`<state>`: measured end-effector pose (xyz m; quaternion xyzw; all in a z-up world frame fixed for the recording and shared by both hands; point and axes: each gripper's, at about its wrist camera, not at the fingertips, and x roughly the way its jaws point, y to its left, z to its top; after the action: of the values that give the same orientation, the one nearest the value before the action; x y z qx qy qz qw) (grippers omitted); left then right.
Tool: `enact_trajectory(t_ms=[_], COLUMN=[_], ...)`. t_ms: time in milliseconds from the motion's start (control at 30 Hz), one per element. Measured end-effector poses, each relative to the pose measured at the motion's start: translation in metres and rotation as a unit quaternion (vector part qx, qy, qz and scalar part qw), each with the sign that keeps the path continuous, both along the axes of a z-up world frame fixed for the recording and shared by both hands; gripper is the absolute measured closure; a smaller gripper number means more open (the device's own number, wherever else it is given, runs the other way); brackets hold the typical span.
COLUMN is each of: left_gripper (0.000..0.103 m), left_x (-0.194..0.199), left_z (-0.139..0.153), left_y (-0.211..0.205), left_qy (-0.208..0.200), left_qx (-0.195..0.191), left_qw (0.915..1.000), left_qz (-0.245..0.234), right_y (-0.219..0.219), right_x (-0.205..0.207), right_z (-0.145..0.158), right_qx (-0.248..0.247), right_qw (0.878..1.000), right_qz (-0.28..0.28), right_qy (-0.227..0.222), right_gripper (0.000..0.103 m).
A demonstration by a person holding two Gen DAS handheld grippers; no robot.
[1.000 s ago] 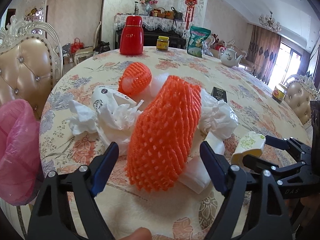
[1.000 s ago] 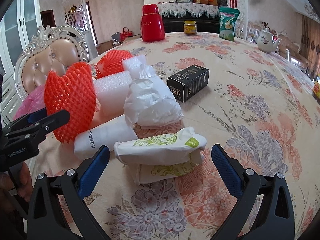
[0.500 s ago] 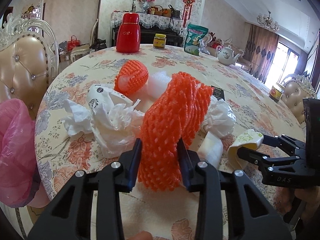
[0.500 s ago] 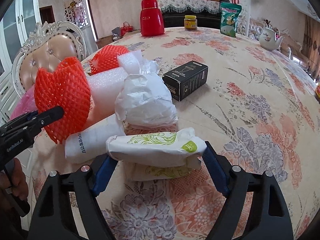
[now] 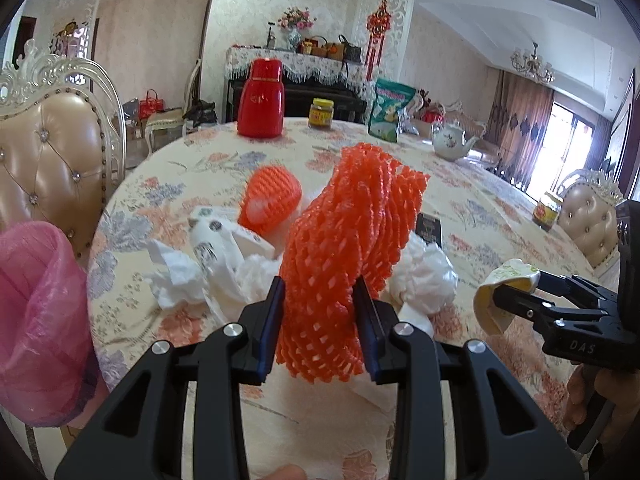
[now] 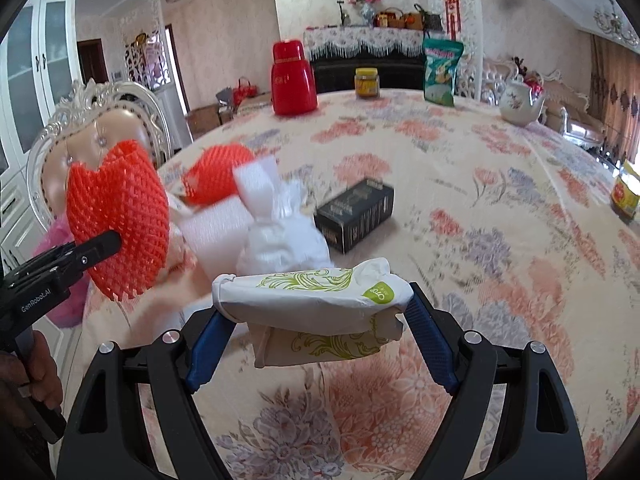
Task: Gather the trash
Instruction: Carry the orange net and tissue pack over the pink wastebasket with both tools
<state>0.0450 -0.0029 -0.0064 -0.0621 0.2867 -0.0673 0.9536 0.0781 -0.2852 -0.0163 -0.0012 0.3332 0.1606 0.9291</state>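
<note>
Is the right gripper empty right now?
No, the right gripper is clamped on a white tissue pack with green print, its blue pads pressing both ends.

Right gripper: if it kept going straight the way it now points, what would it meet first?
The right gripper, shut on the white and green packet, aims down at the pile. It would probably meet the crumpled white plastic bag first, with the black box just beyond to the right; depth is uncertain.

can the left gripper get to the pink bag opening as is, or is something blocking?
Probably yes. The pink bag hangs just off the table edge, close beside the left gripper, with nothing visible between them. The gripper is shut on the orange foam net.
</note>
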Motion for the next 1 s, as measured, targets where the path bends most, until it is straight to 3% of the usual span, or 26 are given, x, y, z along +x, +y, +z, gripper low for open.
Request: enact_trajectory(t_ms=[567, 1000], left_gripper=[0.07, 0.069], left_x=[-0.022, -0.063], left_z=[0.043, 0.064], left_y=[0.071, 0.168], left_qy=[-0.052, -0.07], left_qx=[0.002, 0.006], left_qw=[0.9955, 0.981], left_qz=[0.079, 0.181], right_y=[0.061, 0.162], right_x=[0.009, 0.009], right_z=[0.049, 0.075], right_qx=[0.015, 0.027], right_qw=[0.998, 0.989], right_qz=[0.052, 0.137], right_qy=[-0.045, -0.056], right_gripper=[0.025, 0.025])
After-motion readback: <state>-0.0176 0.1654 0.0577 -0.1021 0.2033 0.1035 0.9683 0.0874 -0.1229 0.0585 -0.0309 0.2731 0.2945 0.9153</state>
